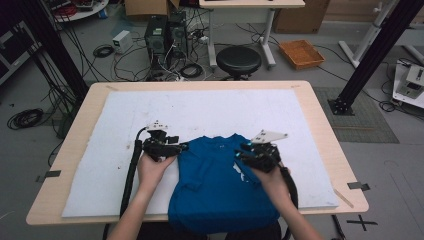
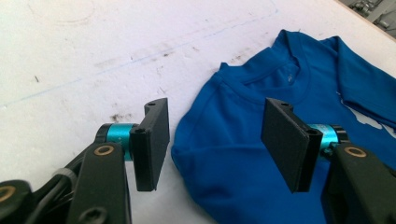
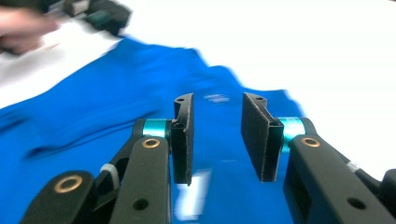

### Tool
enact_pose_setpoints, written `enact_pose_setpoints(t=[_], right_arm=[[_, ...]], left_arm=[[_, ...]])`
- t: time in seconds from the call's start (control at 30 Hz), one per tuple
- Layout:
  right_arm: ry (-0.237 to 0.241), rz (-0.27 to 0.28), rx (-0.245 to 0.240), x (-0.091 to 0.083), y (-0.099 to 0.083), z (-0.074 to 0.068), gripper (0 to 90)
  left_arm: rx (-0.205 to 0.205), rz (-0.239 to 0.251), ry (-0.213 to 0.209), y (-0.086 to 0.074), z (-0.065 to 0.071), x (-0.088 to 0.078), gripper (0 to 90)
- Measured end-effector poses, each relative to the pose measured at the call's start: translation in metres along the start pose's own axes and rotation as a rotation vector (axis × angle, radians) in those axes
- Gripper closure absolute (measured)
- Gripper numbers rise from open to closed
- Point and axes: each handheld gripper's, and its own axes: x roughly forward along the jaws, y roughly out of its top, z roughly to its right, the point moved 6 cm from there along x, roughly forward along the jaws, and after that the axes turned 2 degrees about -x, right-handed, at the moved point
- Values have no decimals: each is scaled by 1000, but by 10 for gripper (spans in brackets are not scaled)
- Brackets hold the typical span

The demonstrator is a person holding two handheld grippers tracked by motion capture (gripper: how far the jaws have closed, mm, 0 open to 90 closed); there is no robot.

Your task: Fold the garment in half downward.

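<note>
My left gripper was black, with flat rectangular fingers on teal collars and brass-ringed pivot screws. My right gripper matched it and carried a grey three-cornered plate. Black cables trailed back. My forearms were unsleeved.

shirt print: the white patch on my blue shirt is too small and partly covered for me to read.
shirt collar: I see a faint pale mark inside the neck, not legible.
elsewhere: I find no readable text, brand or number on anything else.
</note>
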Motion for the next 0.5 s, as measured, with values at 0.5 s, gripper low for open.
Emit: enact_pose_setpoints(t=[0.5], right_arm=[[-74, -171, 100, 46, -9, 83, 688]], left_arm=[[7, -102, -5, 2, -10, 30, 543]])
